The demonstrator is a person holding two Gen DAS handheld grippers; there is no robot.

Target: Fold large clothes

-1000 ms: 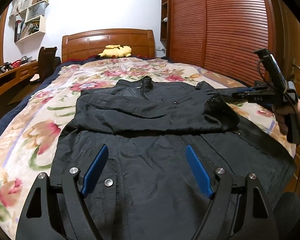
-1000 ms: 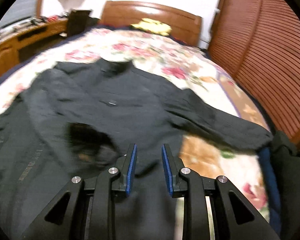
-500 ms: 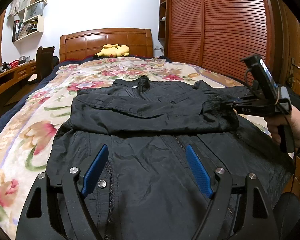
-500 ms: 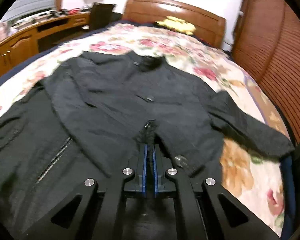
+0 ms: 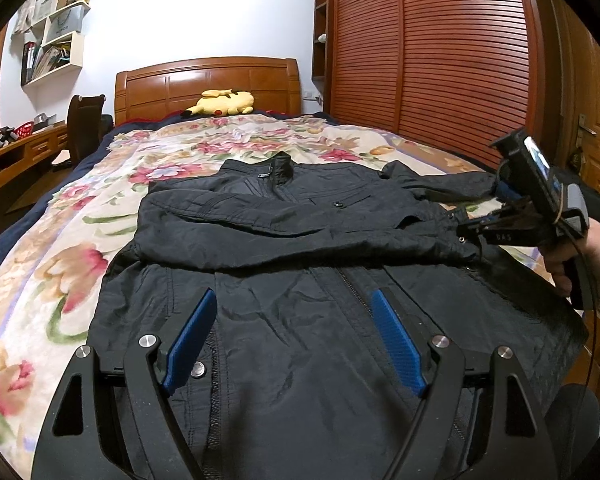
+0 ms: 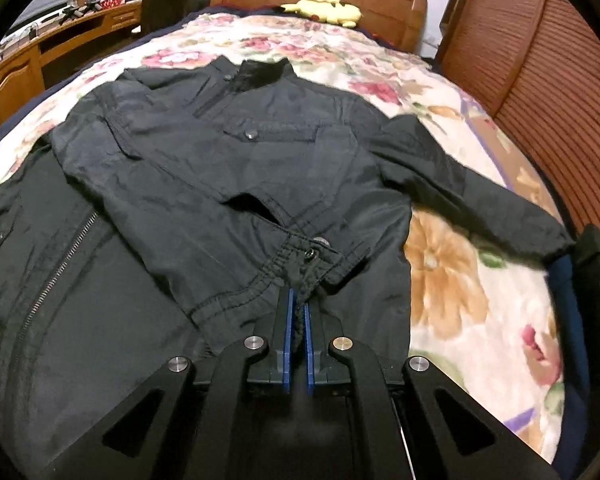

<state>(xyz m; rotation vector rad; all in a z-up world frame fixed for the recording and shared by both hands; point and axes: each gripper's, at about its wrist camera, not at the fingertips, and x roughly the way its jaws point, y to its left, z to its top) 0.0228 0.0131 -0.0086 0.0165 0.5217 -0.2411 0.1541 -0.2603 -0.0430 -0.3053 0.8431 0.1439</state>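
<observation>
A large black jacket [image 5: 300,216] lies front-up on the floral bedspread, collar toward the headboard; it also shows in the right wrist view [image 6: 236,168]. One sleeve is folded across the chest, its cuff [image 6: 304,264] at the jacket's right side. My right gripper [image 6: 297,300] is shut on that cuff; it also shows in the left wrist view [image 5: 466,236]. The other sleeve [image 6: 472,204] stretches out to the right on the bed. My left gripper [image 5: 294,308] is open and empty, held over the jacket's lower front by the zipper.
A floral bedspread [image 5: 60,264] covers the bed. A yellow plush toy [image 5: 224,103] lies by the wooden headboard [image 5: 208,84]. Slatted wardrobe doors [image 5: 440,60] run along the right side. A desk and chair [image 5: 86,128] stand on the left.
My right gripper has closed on the sleeve cuff and carried it toward the jacket's right edge. My left gripper has stayed open over the hem.
</observation>
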